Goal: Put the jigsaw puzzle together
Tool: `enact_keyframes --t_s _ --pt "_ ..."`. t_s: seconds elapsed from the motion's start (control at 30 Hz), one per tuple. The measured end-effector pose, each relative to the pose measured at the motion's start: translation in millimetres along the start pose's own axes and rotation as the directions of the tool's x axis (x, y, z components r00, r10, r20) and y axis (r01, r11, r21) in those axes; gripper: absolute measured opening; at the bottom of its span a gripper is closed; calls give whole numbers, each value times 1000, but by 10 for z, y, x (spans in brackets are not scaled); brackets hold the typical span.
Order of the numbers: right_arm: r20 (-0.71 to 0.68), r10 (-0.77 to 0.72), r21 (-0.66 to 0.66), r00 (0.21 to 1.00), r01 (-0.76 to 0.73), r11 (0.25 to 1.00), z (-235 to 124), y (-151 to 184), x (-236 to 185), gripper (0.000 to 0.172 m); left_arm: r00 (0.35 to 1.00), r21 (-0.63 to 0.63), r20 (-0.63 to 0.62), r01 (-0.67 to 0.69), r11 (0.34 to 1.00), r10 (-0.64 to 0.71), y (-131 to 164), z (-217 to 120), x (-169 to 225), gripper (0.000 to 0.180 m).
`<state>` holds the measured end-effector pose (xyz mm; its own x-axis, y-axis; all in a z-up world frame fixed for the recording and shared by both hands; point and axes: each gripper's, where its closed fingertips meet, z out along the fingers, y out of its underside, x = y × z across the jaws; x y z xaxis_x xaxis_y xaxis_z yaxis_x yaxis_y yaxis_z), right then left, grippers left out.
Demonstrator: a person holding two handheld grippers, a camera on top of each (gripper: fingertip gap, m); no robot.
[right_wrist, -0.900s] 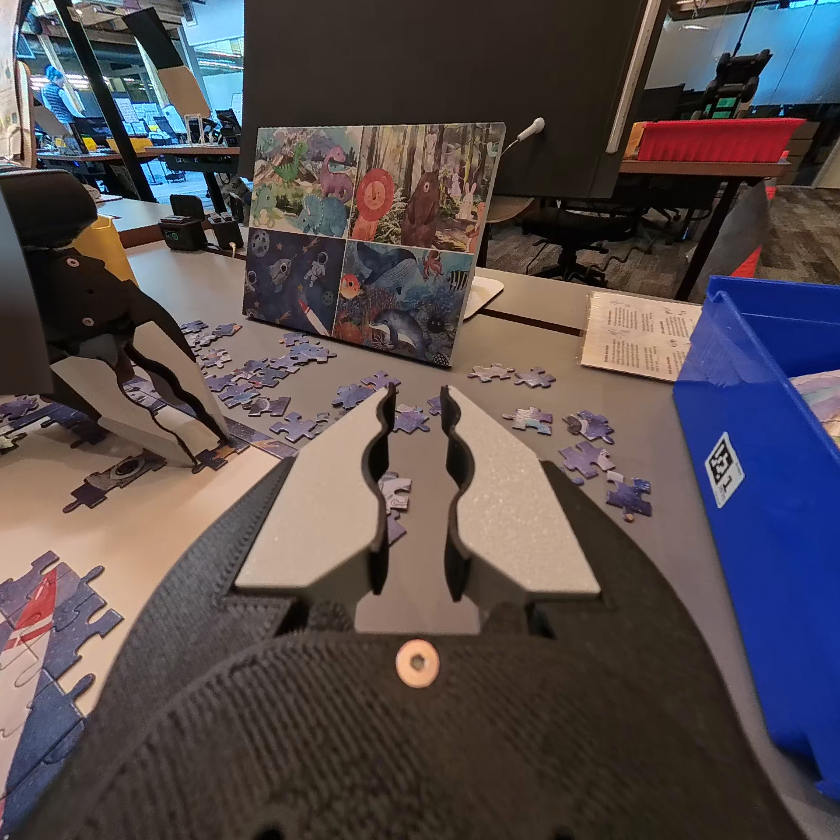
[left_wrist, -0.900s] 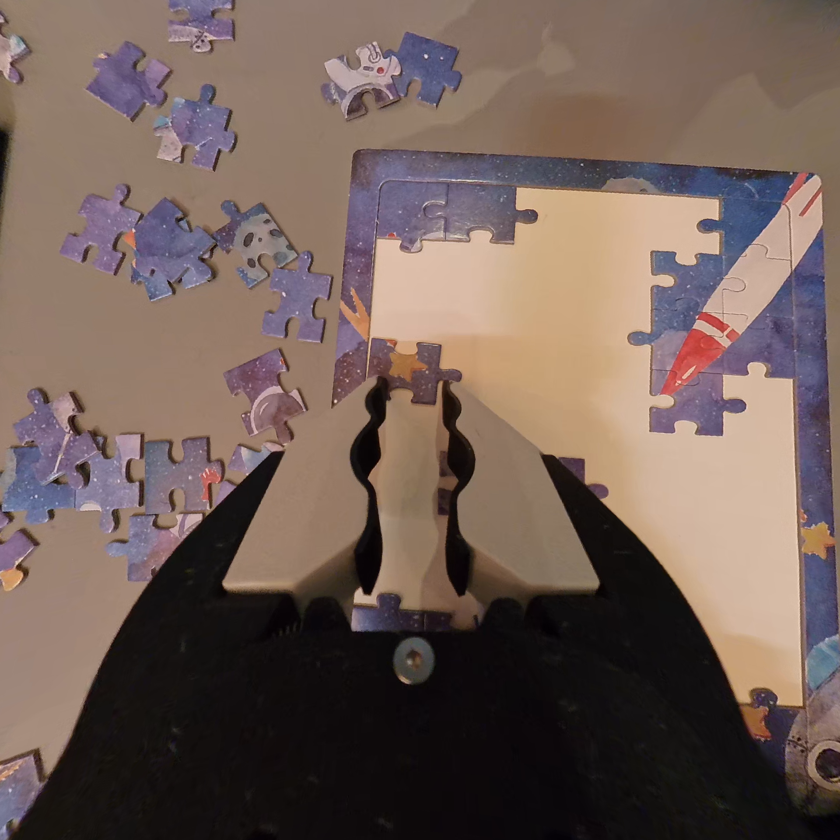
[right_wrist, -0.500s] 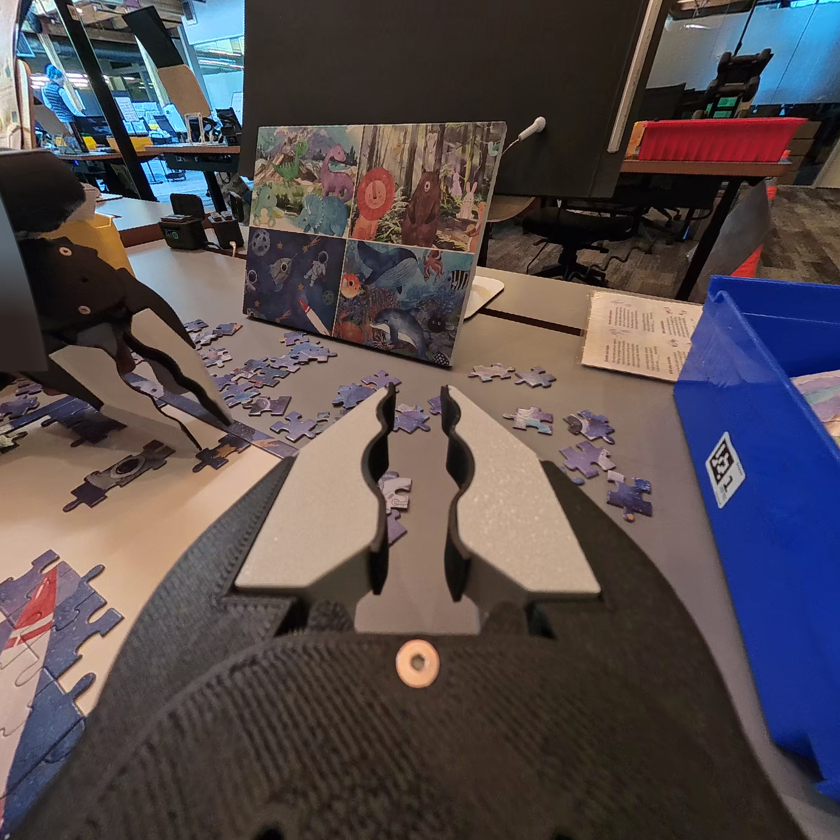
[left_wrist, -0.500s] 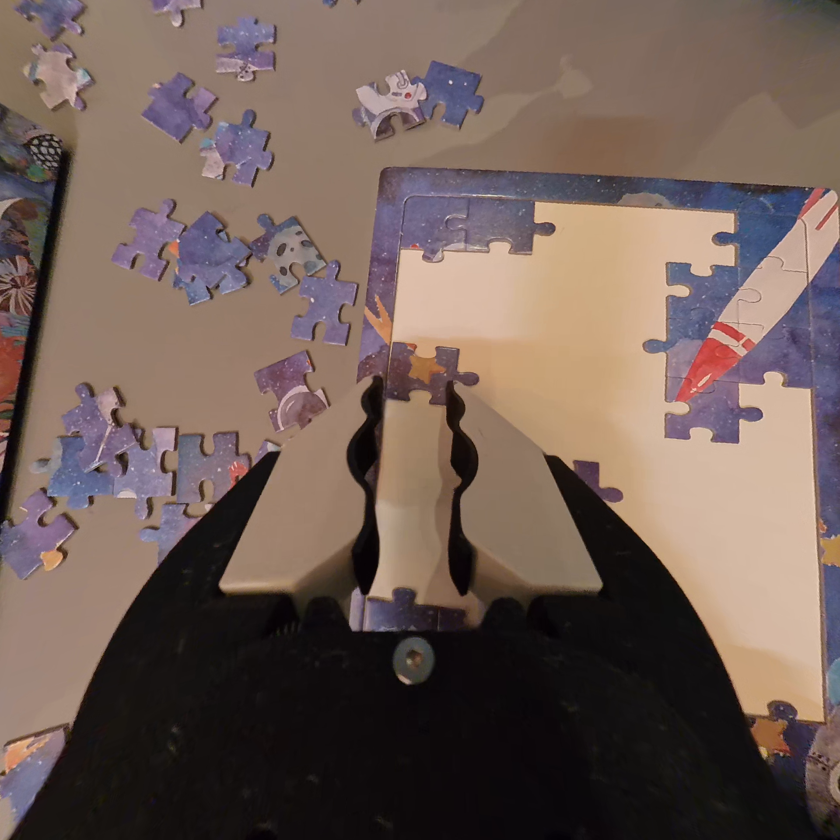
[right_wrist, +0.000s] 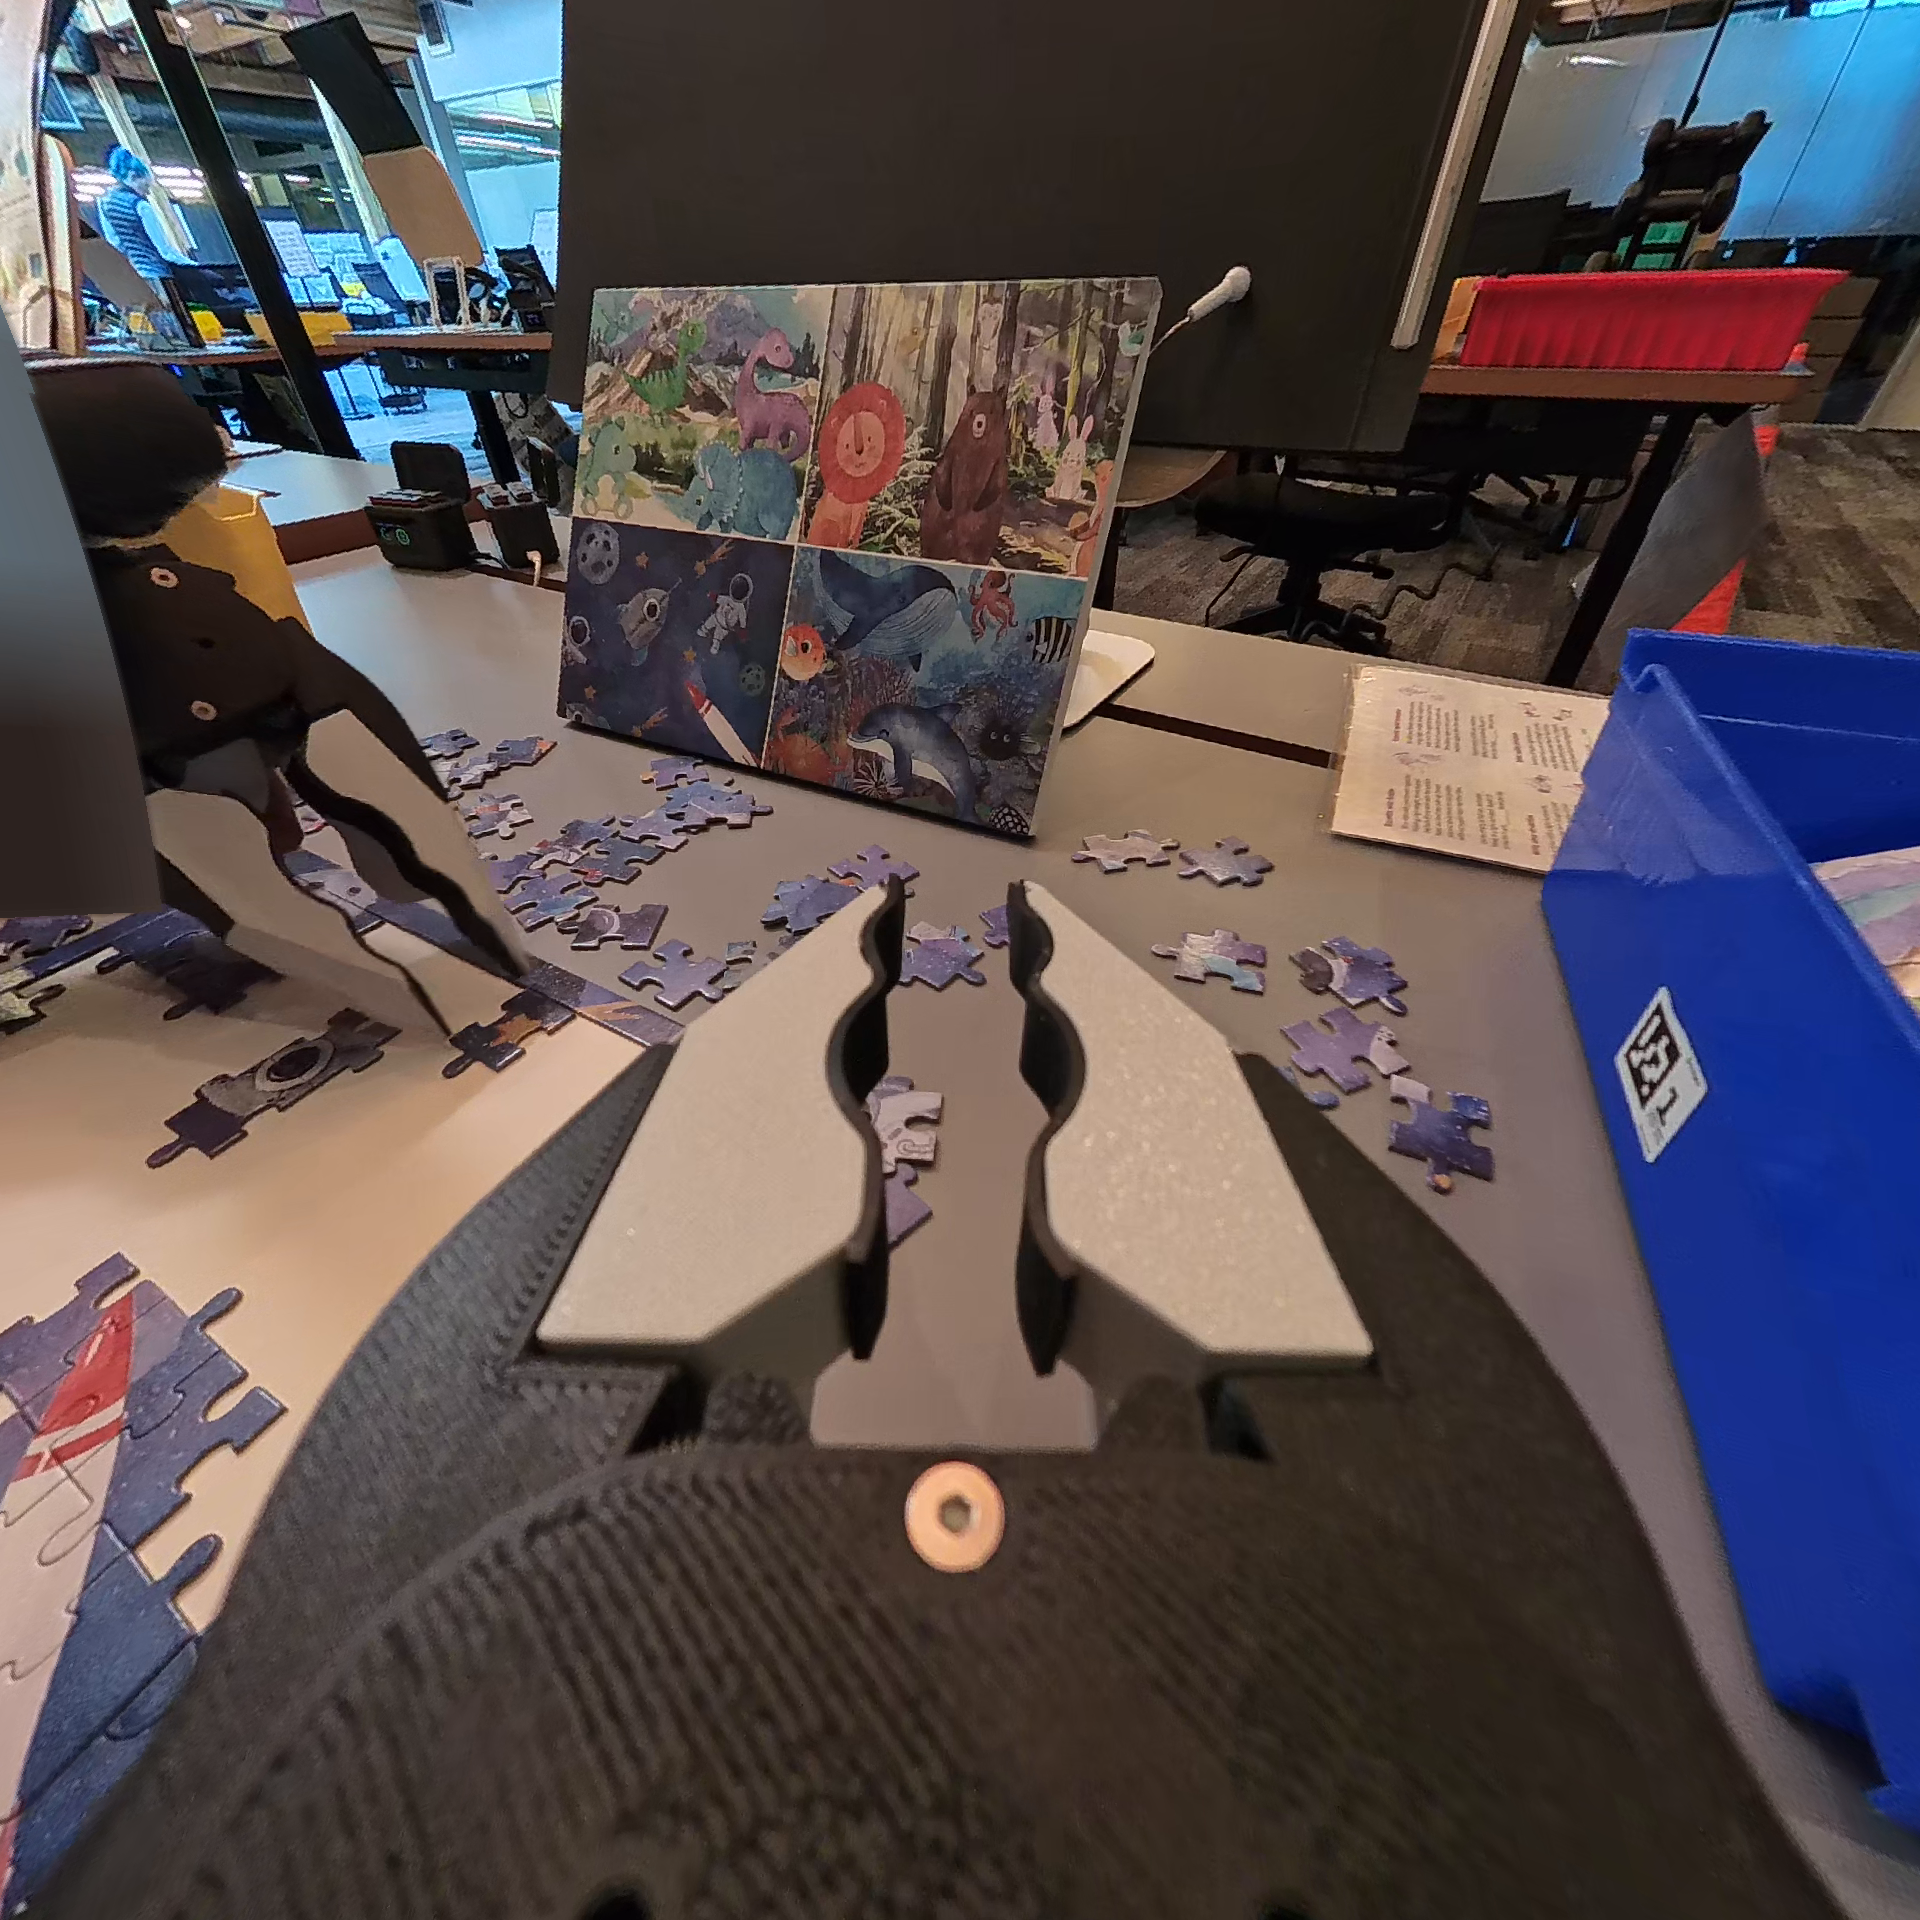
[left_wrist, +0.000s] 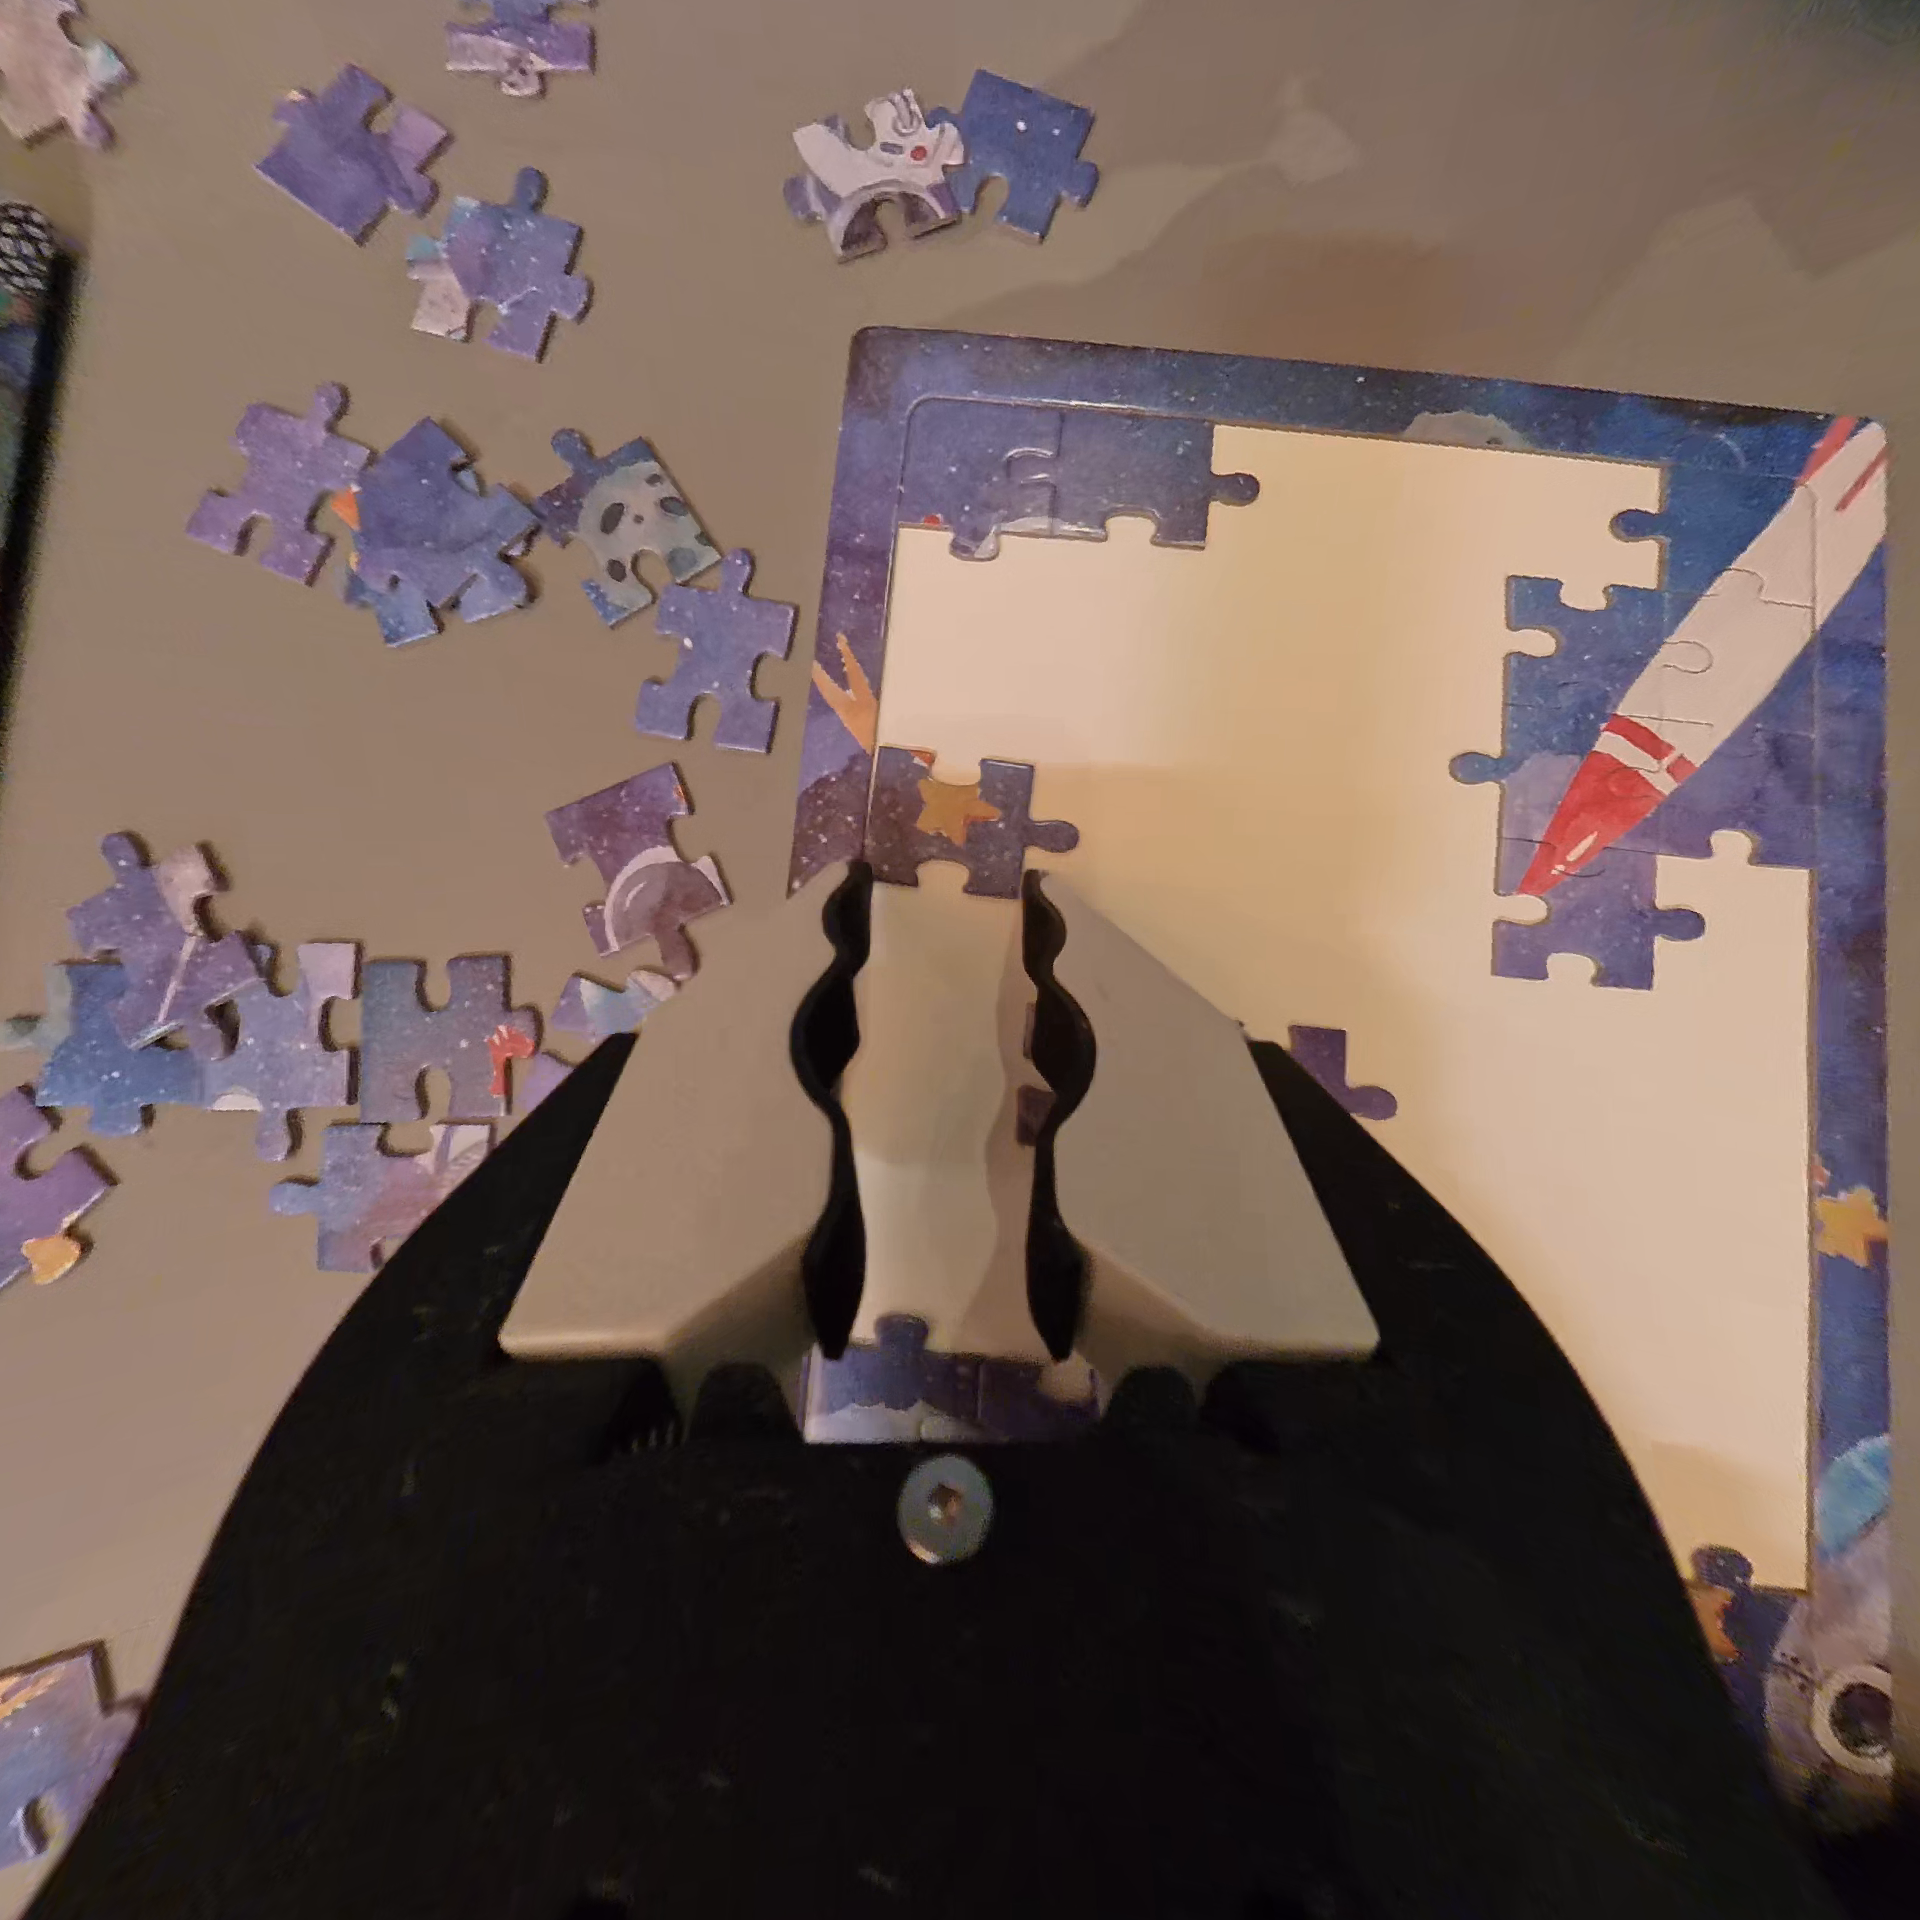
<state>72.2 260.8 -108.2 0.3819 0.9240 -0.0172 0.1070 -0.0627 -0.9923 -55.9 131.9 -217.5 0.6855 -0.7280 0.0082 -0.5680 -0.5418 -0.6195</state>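
Using the puzzle tray (left_wrist: 1849, 1039) as landmark: left of it, roughly fifteen loose pieces (left_wrist: 717, 665) lie scattered on the table (left_wrist: 1455, 208). One star piece (left_wrist: 951, 826) lies flat against the tray's left rim. The left gripper (left_wrist: 943, 883) has its tips at that piece's near edge, jaws narrowly apart and gripping nothing; earlier its tips overlapped the piece. One rocket cluster (left_wrist: 1683, 748) fills the tray's right side. The right gripper (right_wrist: 951, 904), unchanged, hovers narrowly parted and bare beyond the tray, one blue bin (right_wrist: 1766, 1039) to its right.
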Motion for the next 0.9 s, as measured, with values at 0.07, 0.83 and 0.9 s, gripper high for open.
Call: enact_keyframes --t_s 0.07,0.83,0.9 --pt "-1 -2 -1 1000 2 1000 0 1 -1 18 1000 -6 -5 2 1000 -2 10 5 7 28" --pt "0 -2 -3 1000 2 1000 -2 6 -7 18 999 -20 -46 -24 1000 23 5 51 106 12" --pt "0 -2 -4 1000 2 1000 -1 8 -9 18 999 -21 -48 -26 999 25 4 55 112 11"
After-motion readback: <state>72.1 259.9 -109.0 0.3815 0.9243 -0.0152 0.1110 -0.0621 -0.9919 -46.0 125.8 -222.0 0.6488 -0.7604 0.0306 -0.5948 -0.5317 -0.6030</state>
